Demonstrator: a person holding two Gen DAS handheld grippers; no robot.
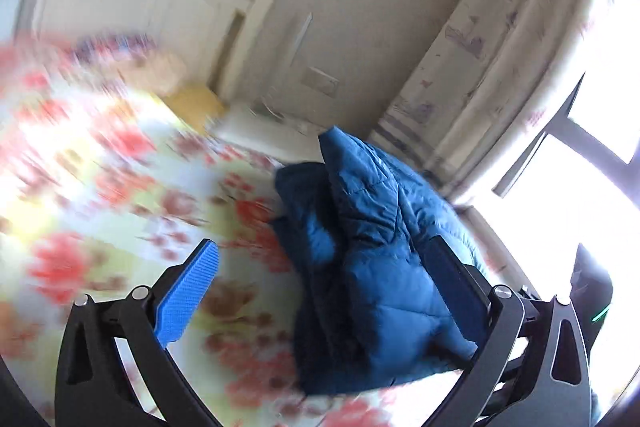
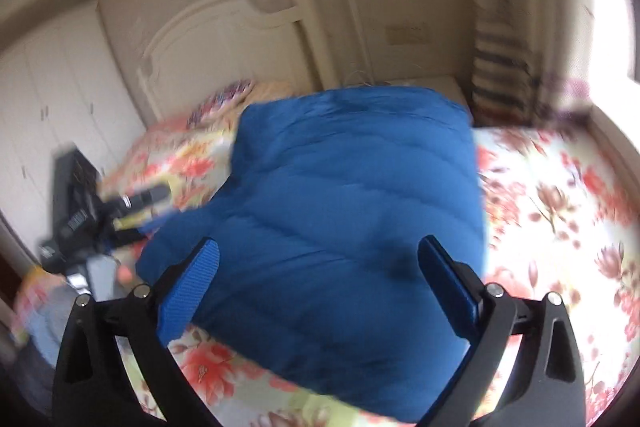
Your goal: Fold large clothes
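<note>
Blue puffer jacket [image 2: 352,211] folded on floral bed [image 2: 560,211]. Right claw [image 2: 320,287] wide, empty, jacket dead ahead, nearer. Left claw [image 1: 324,283] wide, jacket off its right finger.

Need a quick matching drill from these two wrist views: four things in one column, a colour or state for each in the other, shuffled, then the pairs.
Things:
1. jacket
2. bedsheet
3. headboard
4. right gripper

Colour or state:
A. cream, standing at the far end of the bed
B. jaws wide, gripping nothing
C. blue, quilted, folded into a bundle
D. floral, red on a pale ground

Pairs: 1-C, 2-D, 3-A, 4-B
</note>
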